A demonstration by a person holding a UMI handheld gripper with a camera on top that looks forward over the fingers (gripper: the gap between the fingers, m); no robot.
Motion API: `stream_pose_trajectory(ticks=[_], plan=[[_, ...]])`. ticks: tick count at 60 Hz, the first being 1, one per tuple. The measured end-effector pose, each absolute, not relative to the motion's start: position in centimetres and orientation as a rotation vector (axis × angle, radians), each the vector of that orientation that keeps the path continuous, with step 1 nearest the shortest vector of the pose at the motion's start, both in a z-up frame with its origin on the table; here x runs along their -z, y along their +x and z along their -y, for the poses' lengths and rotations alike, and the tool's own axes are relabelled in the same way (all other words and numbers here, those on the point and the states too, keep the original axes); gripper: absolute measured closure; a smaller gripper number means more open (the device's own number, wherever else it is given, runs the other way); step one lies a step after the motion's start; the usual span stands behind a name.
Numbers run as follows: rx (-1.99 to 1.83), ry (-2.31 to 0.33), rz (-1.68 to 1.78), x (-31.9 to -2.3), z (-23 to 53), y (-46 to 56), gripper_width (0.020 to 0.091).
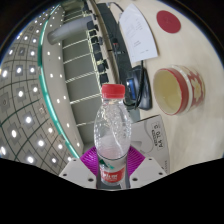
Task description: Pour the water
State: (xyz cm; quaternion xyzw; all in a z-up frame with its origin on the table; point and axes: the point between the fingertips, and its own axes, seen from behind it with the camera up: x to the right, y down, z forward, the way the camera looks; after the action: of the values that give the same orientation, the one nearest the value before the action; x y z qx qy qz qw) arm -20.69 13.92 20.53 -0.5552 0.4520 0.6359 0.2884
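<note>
A clear plastic water bottle point(111, 130) with a red cap and a red-and-white label stands upright between my fingers, lifted off the table. My gripper point(111, 160) is shut on the bottle's lower body, the purple pads point(131, 157) pressing it from both sides. Beyond the bottle to the right, a red-rimmed cup point(174, 89) with a cream inside sits on the table point(195, 135). The bottle's cap is on.
A black mouse point(133, 87) lies just left of the cup. Farther back lie a white paper point(138, 33), a black keyboard point(103, 45) and a red round object point(167, 19). To the left the table's edge drops to a patterned floor point(35, 100).
</note>
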Motion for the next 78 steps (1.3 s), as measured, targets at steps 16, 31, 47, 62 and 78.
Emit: stream_pose_trajectory(ticks=[16,31,47,62,78], plan=[[-0.929,-1.7,-0.494,-27.2,-14.9,-9.4,0.0777],[-0.18,-1.765,-0.05,-24.0,-16.0,3.2,0.0776],[-0.011,-1.892,0.018,-11.9,-16.6,8.9,0.0775],[0.028,-1.891,0.02,-7.8,-16.2,10.3,0.071],[-0.011,-2.055,-0.053,-6.1,-13.6,10.3,0.0264]])
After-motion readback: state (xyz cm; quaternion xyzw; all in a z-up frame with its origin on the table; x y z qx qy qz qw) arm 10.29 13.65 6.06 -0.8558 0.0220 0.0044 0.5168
